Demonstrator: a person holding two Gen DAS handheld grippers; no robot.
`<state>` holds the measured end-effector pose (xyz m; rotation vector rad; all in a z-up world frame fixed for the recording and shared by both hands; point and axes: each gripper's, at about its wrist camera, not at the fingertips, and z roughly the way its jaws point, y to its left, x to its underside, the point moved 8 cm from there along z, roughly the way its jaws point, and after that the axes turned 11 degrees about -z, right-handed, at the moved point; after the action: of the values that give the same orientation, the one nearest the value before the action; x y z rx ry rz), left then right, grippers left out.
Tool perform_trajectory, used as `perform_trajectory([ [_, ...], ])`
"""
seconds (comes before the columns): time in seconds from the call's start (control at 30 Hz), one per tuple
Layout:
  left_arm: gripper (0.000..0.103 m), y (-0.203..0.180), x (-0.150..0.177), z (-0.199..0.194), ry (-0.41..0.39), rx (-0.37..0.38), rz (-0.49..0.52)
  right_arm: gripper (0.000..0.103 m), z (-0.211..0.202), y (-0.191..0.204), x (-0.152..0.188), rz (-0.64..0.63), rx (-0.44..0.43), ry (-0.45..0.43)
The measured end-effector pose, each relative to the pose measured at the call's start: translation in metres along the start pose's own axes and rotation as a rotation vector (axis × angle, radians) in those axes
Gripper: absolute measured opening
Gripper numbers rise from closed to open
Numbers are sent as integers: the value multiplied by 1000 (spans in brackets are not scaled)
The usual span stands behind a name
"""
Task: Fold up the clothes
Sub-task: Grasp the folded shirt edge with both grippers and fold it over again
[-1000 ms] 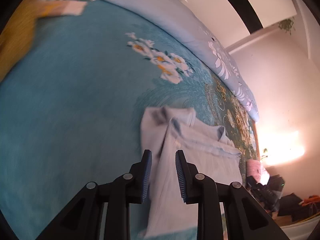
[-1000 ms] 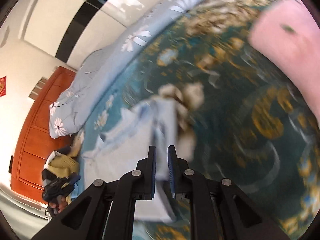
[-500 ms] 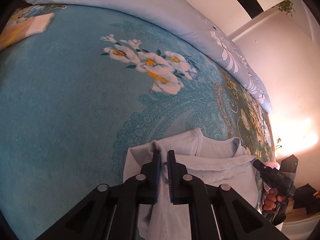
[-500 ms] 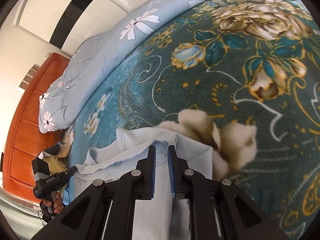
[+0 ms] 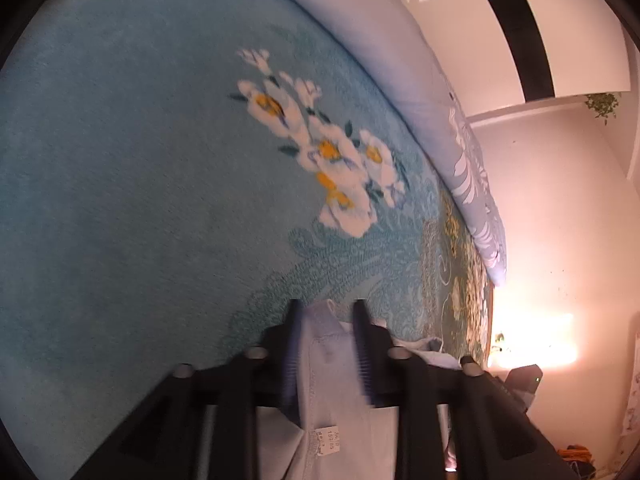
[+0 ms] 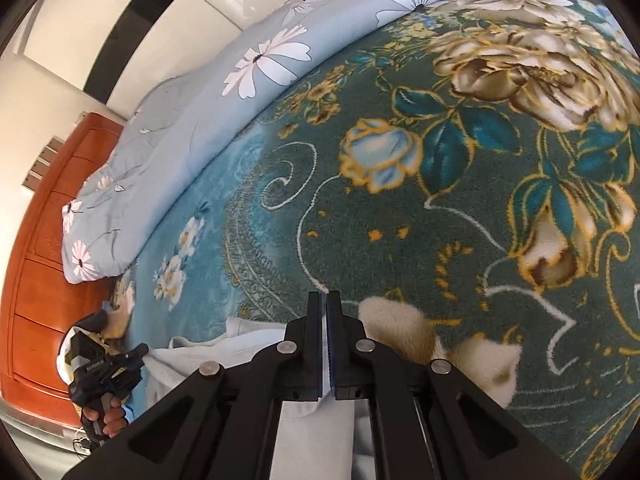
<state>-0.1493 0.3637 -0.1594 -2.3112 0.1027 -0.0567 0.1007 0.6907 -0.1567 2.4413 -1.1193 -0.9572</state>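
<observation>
A pale blue garment (image 5: 336, 400) lies on the teal flowered blanket (image 5: 140, 200). In the left wrist view my left gripper (image 5: 326, 312) is open, its fingers standing either side of the garment's top edge, where a small size label (image 5: 329, 440) shows. In the right wrist view my right gripper (image 6: 324, 300) is shut on the garment's (image 6: 248, 340) edge, with cloth pinched between the pads. The left gripper (image 6: 108, 368) and the hand that holds it show at the lower left of that view.
A light blue quilt with white flowers (image 6: 224, 92) lies rolled along the far side of the bed. A red-brown wooden headboard (image 6: 40, 260) stands at the left. A white wall and a bright lamp (image 5: 532, 344) are at the right.
My left gripper has opened and let go of the garment edge it was shut on half a second ago. My right gripper stays shut on the cloth and sits lower over the blanket.
</observation>
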Motion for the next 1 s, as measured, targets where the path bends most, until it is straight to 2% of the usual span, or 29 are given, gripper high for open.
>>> perform_trajectory([
  [0.1, 51, -5, 7, -10, -19, -21, 83, 3, -6, 2, 9, -52, -33, 11],
  [0.2, 54, -5, 15, -9, -18, -87, 160, 3, -7, -3, 17, -121, 37, 36],
  [0.27, 54, -4, 19, -4, -8, -119, 179, 3, -2, -4, 21, -118, 40, 57],
  [0.33, 55, -4, 22, 0, 2, -118, 180, 3, 3, 0, 22, -90, 4, 67],
  [0.43, 55, -5, 22, 1, -7, -128, 192, 4, -5, 7, 17, -85, -20, 20],
  [0.5, 55, -5, 22, 2, -16, -136, 201, 15, -10, 12, 17, -116, -12, 7],
  [0.53, 55, -5, 22, 2, -17, -135, 201, 25, -9, 14, 19, -137, 0, 22],
  [0.57, 55, -4, 22, 3, -14, -132, 196, 26, -6, 15, 21, -150, 17, 39],
  [0.7, 56, -3, 25, 3, -10, -134, 193, 24, 5, 5, 27, -120, 75, 78],
  [0.73, 56, -3, 26, 2, -10, -136, 194, 9, 7, 2, 27, -105, 86, 83],
  [0.77, 56, -3, 27, 0, -12, -135, 198, 4, 7, -1, 23, -82, 82, 72],
  [0.9, 59, -2, 30, -12, -29, -130, 213, 3, 7, -11, 6, -3, 70, 20],
  [1.0, 63, 6, 36, -20, -31, -130, 207, 4, 17, -12, 11, -10, 99, 50],
])
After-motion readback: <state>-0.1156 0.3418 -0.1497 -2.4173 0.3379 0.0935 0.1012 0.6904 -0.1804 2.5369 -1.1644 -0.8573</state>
